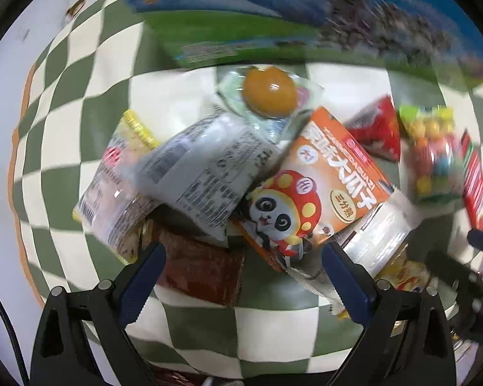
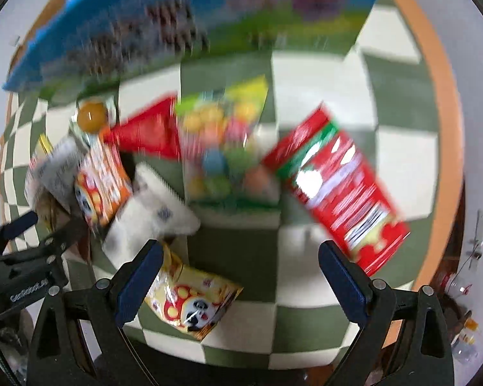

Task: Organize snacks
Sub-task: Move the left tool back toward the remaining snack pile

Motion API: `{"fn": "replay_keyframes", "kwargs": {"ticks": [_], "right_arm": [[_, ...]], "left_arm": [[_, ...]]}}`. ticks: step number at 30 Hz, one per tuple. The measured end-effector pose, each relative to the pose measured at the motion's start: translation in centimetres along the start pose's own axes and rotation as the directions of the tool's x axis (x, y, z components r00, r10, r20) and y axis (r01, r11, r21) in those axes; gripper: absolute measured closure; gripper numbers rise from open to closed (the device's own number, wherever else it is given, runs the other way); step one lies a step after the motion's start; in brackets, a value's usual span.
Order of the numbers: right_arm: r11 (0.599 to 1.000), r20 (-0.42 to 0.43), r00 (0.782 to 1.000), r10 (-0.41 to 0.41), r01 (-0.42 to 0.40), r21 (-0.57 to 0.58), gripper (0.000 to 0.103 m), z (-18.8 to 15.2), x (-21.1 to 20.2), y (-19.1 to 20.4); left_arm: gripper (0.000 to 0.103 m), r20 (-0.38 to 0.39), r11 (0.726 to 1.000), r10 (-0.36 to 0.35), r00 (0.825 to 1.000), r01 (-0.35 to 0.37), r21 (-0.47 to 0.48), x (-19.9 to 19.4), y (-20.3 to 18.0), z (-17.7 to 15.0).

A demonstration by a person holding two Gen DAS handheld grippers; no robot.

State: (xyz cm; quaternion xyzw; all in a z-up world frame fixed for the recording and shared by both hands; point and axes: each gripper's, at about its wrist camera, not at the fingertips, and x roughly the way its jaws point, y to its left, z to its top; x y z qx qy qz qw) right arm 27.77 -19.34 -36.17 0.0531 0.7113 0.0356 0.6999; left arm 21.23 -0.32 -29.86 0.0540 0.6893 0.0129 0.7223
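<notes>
A heap of snack packs lies on a green-and-white checked cloth (image 1: 90,148). In the left wrist view an orange panda pack (image 1: 318,186) lies in the middle, with a grey-white pack (image 1: 206,167), a jelly cup with an orange dome (image 1: 270,91), a brown pack (image 1: 203,270) and a yellow-edged pack (image 1: 116,186) around it. My left gripper (image 1: 243,257) is open just above the heap. In the right wrist view a red box (image 2: 344,193), a bag of coloured balls (image 2: 222,148), a red triangular pack (image 2: 151,132) and a yellow panda pack (image 2: 190,302) lie ahead. My right gripper (image 2: 241,254) is open and empty.
A large blue-and-green printed box (image 1: 241,25) stands at the far side of the cloth; it also shows in the right wrist view (image 2: 183,19). The round table's orange rim (image 2: 434,74) curves at the right. The other gripper (image 2: 19,257) shows at the left edge.
</notes>
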Motion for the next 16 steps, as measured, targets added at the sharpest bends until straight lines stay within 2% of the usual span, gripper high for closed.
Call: {"fn": "replay_keyframes", "kwargs": {"ticks": [3, 6, 11, 16], "right_arm": [[0.997, -0.063, 0.995, 0.073, -0.07, 0.044, 0.004, -1.3, 1.6, -0.4], [0.996, -0.093, 0.992, 0.082, -0.078, 0.054, 0.004, -2.3, 2.8, -0.6], [0.995, -0.111, 0.991, 0.076, -0.067, 0.078, 0.004, -3.0, 4.1, -1.5], [0.995, -0.102, 0.992, 0.072, -0.064, 0.076, 0.004, -3.8, 3.5, -2.8]], "left_arm": [[0.004, 0.007, 0.991, 0.045, 0.999, -0.046, 0.127, 0.9, -1.9, 0.3], [0.004, 0.007, 0.973, 0.08, 0.997, -0.08, 0.219, 1.7, -3.6, 0.8], [0.004, -0.045, 0.978, 0.057, 0.997, -0.047, 0.202, 3.2, -3.9, 1.2], [0.004, -0.044, 0.985, 0.037, 0.998, -0.029, 0.171, 4.2, -2.5, 1.9]]}}
